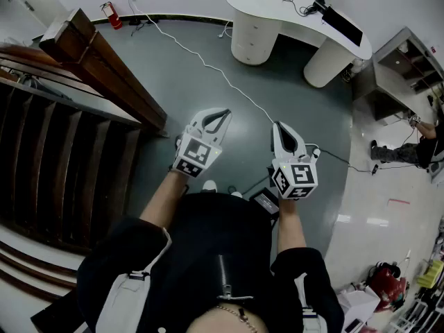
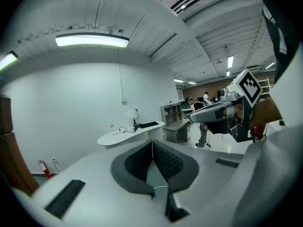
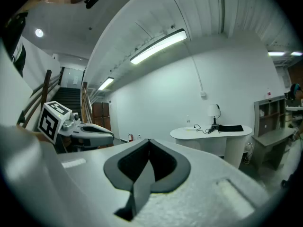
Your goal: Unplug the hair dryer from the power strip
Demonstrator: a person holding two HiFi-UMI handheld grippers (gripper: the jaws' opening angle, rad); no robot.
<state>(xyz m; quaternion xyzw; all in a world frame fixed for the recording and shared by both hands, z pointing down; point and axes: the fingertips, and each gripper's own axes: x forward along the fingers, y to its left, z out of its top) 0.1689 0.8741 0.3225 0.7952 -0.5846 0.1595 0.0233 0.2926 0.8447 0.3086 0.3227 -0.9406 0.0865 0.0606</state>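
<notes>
Over grey floor (image 1: 208,96), left gripper (image 1: 225,112) and right gripper (image 1: 277,125) show jaws closed, empty.

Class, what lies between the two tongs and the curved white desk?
Head view: only grey floor, crossed by a thin white cable.

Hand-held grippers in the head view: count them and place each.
2. The white left hand-held gripper is held over the grey floor left of centre; the white right hand-held gripper is beside it, right of centre. None seems hidden.
</notes>
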